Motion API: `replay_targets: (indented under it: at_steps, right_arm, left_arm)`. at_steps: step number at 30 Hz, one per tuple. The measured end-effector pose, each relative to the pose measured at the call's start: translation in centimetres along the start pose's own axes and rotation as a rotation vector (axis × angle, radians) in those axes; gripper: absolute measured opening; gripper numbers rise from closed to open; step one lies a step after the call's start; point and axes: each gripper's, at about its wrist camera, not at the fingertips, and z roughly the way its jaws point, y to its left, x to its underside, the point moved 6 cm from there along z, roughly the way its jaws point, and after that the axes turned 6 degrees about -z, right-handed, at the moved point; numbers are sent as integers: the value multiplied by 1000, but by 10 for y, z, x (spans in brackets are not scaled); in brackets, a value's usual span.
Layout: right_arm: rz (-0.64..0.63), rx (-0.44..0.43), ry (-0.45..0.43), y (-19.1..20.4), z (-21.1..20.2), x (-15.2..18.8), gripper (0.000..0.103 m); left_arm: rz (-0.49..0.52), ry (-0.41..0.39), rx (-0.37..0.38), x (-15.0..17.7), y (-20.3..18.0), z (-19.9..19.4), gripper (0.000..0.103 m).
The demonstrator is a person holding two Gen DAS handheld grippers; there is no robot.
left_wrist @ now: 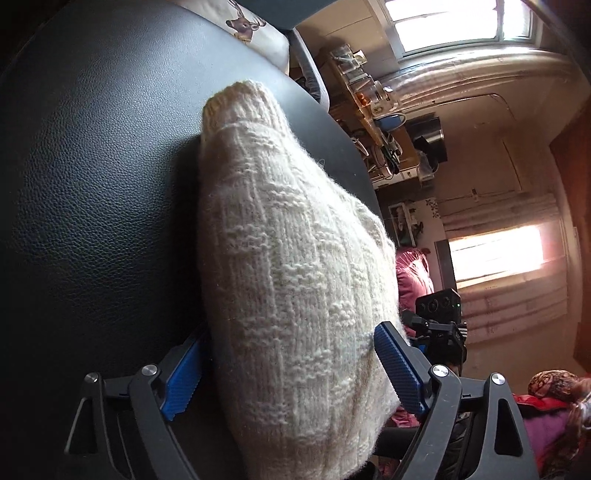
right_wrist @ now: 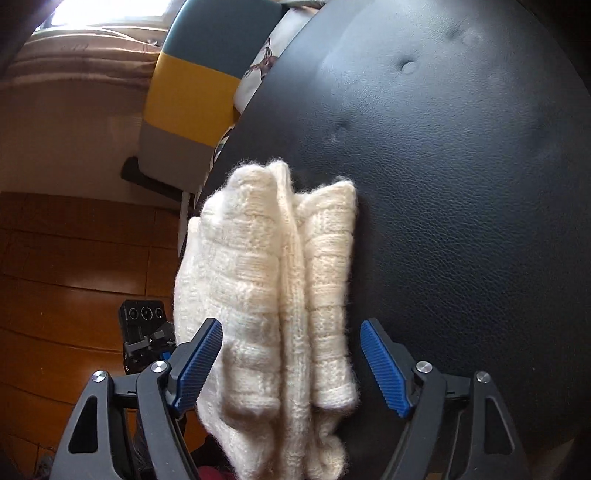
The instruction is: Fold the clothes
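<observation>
Knitwear, a cream knitted sweater [left_wrist: 295, 280], lies folded on the black leather seat [left_wrist: 103, 177], close to its edge. From my left gripper [left_wrist: 291, 373] its long axis runs straight away from the fingers, ribbed cuff farthest. My right gripper [right_wrist: 291, 365] sees the folded layers running the same way. Both grippers stand released, jaws wide, the sweater between the blue pads [right_wrist: 384, 365] without any clamping.

A deer-print cushion [left_wrist: 245, 22] lies beyond the black leather seat [left_wrist: 92, 155], above wooden flooring [right_wrist: 66, 258], apparently.
</observation>
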Motion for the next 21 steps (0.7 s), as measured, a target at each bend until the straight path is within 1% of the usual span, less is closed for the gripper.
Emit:
replay_targets:
  at_steps: [1, 3, 4, 5, 7, 9, 11, 14, 15, 17, 19, 20, 21]
  right_arm:
    - [2, 6, 17, 1, 3, -2, 80]
    - [-12, -15, 47, 9, 12, -5, 80]
    - [-25, -4, 75, 12, 20, -5, 80]
    - [-51, 13, 88, 16, 25, -6, 82]
    - [-93, 49, 111, 23, 31, -6, 82]
    - [-122, 63, 107, 26, 29, 0, 82]
    - [-153, 49, 76, 26, 27, 4, 82]
    - [-237, 58, 64, 30, 26, 12, 80]
    - [-246, 77, 59, 30, 26, 14, 78]
    - [-256, 126, 44, 31, 25, 16, 59]
    - [-272, 153, 24, 33, 24, 20, 52]
    - [-281, 164, 11, 35, 24, 22, 49]
    - [-289, 174, -2, 36, 24, 24, 48]
  left_arm:
    - [3, 3, 0, 0, -1, 1, 89]
    - [9, 9, -1, 0, -3, 2, 90]
    - [12, 11, -4, 0, -4, 3, 90]
    - [15, 13, -9, 0, -5, 4, 90]
    - [18, 19, -20, 1, -6, 5, 93]
    - [23, 26, -44, 3, -6, 7, 93]
    - [51, 28, -77, 5, -9, 10, 93]
    - [85, 38, -111, 8, -10, 11, 99]
    - [84, 35, -108, 8, -10, 12, 102]
    - [83, 31, -102, 8, -11, 14, 103]
    - [105, 18, -98, 9, -12, 14, 102]
    - [115, 7, -103, 9, -12, 13, 93]
    - [120, -5, -114, 9, -12, 13, 76]
